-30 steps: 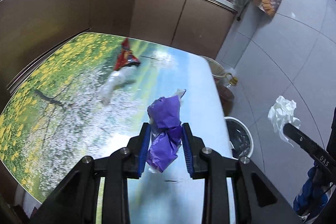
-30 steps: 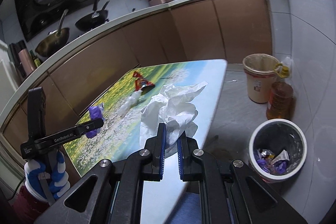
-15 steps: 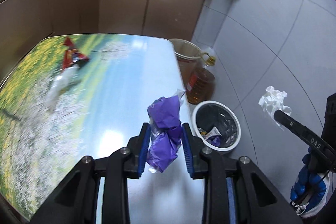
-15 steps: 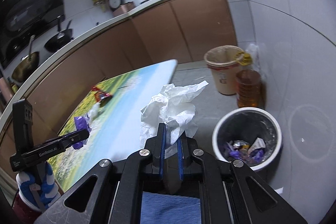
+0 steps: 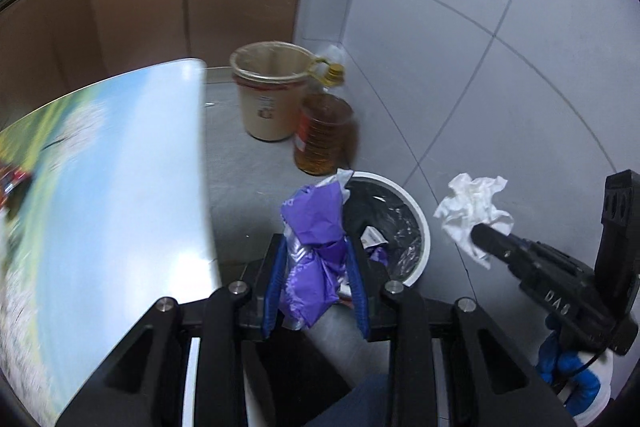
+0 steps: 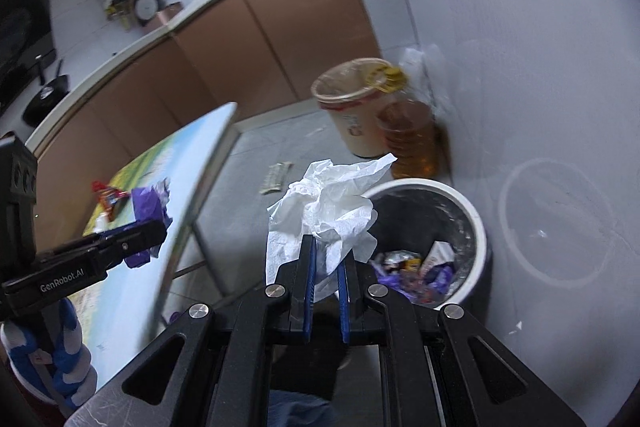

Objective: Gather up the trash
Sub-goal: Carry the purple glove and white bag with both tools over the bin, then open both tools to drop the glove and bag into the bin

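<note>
Between my left gripper's [image 5: 316,281] jaws a purple wrapper [image 5: 314,227] is clamped, and my right gripper [image 6: 326,281] clenches a crumpled white tissue [image 6: 332,203]; both hang just short of the white bin [image 6: 472,223], which already holds scraps. Neither is dropped yet, and a red packet [image 6: 108,197] remains on the printed table [image 5: 120,207], with cabinets and tiled wall beyond.
</note>
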